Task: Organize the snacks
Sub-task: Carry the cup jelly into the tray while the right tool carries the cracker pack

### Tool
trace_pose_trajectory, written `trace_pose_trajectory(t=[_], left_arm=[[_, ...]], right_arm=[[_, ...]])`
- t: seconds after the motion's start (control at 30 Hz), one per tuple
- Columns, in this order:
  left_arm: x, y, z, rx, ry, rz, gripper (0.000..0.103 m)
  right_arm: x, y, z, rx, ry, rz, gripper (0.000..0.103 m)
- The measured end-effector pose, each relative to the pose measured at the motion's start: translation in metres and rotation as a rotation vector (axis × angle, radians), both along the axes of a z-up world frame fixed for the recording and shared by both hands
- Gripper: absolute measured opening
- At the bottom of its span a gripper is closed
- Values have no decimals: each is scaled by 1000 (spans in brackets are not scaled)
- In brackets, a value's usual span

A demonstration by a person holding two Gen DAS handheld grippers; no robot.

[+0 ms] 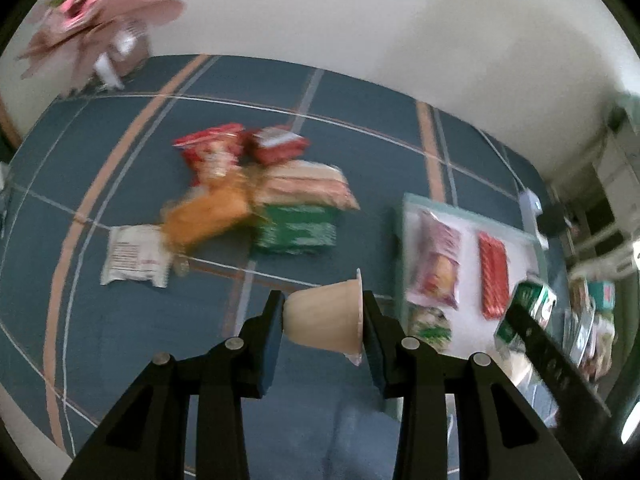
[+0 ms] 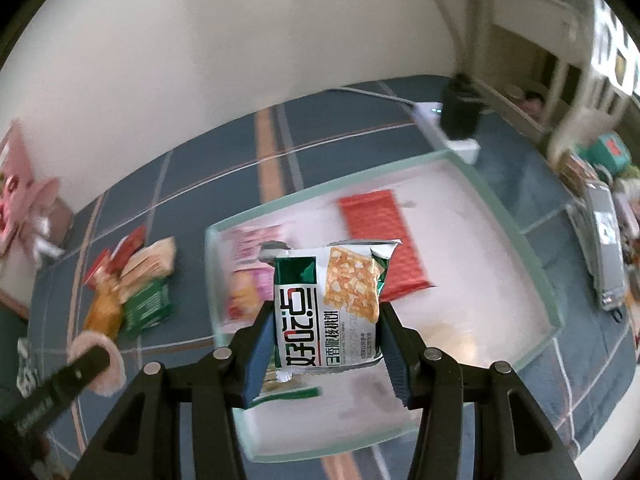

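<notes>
My left gripper (image 1: pixel 322 320) is shut on a cream jelly cup (image 1: pixel 324 320), held on its side above the blue checked cloth, left of the tray. My right gripper (image 2: pixel 326 332) is shut on a green-and-white cracker packet (image 2: pixel 328 304), held over the pale green tray (image 2: pixel 500 216). In the tray lie a red packet (image 2: pixel 380 244), a pink packet (image 2: pixel 248 264) and a green packet (image 2: pixel 288 394) under the held one. In the left wrist view the tray (image 1: pixel 404 216) is at the right, and the right gripper's finger (image 1: pixel 552 360) carries the cracker packet (image 1: pixel 532 308) past it.
A pile of loose snacks lies on the cloth left of the tray: red packets (image 1: pixel 216 148), an orange one (image 1: pixel 204 216), a green one (image 1: pixel 296 232), a white one (image 1: pixel 134 256). A pink gift bag (image 1: pixel 100 20) stands at the far left. A black cup (image 2: pixel 460 108) and clutter sit right.
</notes>
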State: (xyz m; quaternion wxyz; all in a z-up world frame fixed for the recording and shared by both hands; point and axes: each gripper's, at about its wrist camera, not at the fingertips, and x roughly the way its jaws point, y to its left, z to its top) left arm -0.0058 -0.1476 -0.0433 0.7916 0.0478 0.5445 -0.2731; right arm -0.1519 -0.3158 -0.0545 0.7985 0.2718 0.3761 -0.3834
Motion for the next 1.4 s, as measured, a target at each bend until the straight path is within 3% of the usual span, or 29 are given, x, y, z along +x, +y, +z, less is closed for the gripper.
trace_pose_trajectory(t=[0.47,0.87,1.4], left_arm=[[-69,-79,-13,72,-56,-237,39],[-98,-113,-34,98,-61,-328,39],[-125,-137,-53,128,-81,-397,39]], right_arm=[[-68,-59,-6,60,-25,-206,53],[-95,-89,-30,102,28,-293,53],[-95,-99,-49,148,66,-307,53]])
